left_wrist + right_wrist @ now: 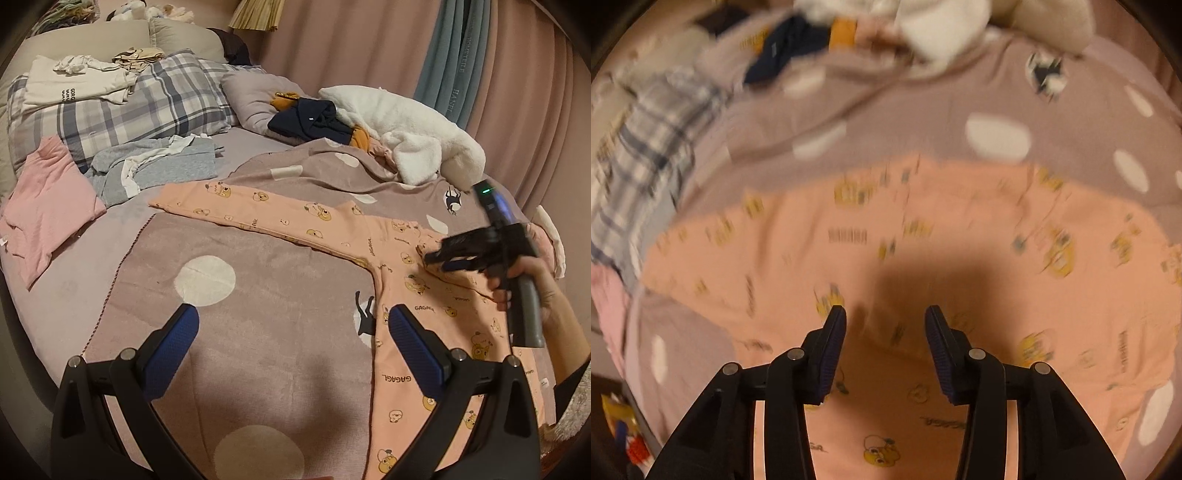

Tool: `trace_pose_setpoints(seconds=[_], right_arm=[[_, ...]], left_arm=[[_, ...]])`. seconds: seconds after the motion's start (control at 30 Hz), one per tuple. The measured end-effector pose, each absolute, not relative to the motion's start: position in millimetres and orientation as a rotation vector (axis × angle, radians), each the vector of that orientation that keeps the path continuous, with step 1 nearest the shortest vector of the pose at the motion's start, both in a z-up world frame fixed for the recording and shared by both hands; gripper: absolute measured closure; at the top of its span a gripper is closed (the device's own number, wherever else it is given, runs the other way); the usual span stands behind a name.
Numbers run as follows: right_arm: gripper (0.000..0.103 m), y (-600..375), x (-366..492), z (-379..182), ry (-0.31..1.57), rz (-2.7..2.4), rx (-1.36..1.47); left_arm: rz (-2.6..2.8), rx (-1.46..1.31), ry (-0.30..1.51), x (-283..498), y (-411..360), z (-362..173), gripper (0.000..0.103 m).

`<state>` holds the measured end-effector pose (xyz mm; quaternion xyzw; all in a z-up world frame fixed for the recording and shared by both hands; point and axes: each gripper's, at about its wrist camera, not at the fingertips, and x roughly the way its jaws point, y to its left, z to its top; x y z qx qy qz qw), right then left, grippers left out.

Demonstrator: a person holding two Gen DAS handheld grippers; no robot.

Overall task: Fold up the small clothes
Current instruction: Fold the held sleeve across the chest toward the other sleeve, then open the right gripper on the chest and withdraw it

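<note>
Holding our left gripper (291, 332) with its jaws spread wide, we see the dotted blanket (258, 266) between the blue pads and the peach printed garment (406, 266) under the right-hand pad. Our right gripper (885, 321) hovers with jaws moderately apart, nothing between them, the same garment (923, 240) lying directly below and ahead. Beyond the jaws lie a grey folded garment (166, 166), a plaid pillow (147, 99) and a white fleece (406, 125).

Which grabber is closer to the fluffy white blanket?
Right. The right gripper is over the peach pajamas, just below the fluffy white blanket. The left gripper hangs open, farther back over the dotted bedspread.
</note>
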<state>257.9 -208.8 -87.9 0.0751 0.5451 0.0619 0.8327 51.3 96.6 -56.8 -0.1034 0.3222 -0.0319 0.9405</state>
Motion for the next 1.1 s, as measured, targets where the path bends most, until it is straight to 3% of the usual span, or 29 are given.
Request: trace_pose_setpoints(seconds=[0.03, 0.07, 0.13, 0.5, 0.83, 0.9, 1.07, 1.1], right_arm=[[0.061, -203.6, 260.0, -94.6, 1.16, 0.097, 0.131], [0.075, -200.0, 261.9, -97.1, 1.143, 0.06, 0.094], [0.092, -196.6, 264.2, -96.8, 1.124, 0.036, 0.084], [0.094, -220.6, 263.8, -46.2, 0.939, 0.18, 0.487], [0.093, -164.0, 262.7, -49.8, 0.986, 0.347, 0.453], [0.085, -166.4, 256.9, -41.5, 0.976, 0.372, 0.454], [0.045, -180.1, 236.6, -18.6, 0.936, 0.428, 0.513], [0.042, -180.2, 232.6, -14.6, 0.928, 0.432, 0.513]], left_arm=[[-0.064, -0.21, 0.659, 51.4, 97.0, -57.0, 0.0], [-0.061, -0.207, 0.664, 52.5, 97.3, -58.3, 0.0], [-0.058, -0.204, 0.67, 53.1, 99.8, -60.6, 0.0], [-0.052, -0.244, 0.688, 55.4, 111.2, -68.0, 0.0], [-0.04, -0.251, 0.686, 51.6, 116.4, -63.0, 0.0], [-0.033, -0.253, 0.684, 49.4, 118.8, -60.5, 0.0], [-0.035, -0.277, 0.693, 46.4, 121.2, -57.7, 0.0], [-0.031, -0.276, 0.693, 44.8, 120.8, -56.2, 0.0]])
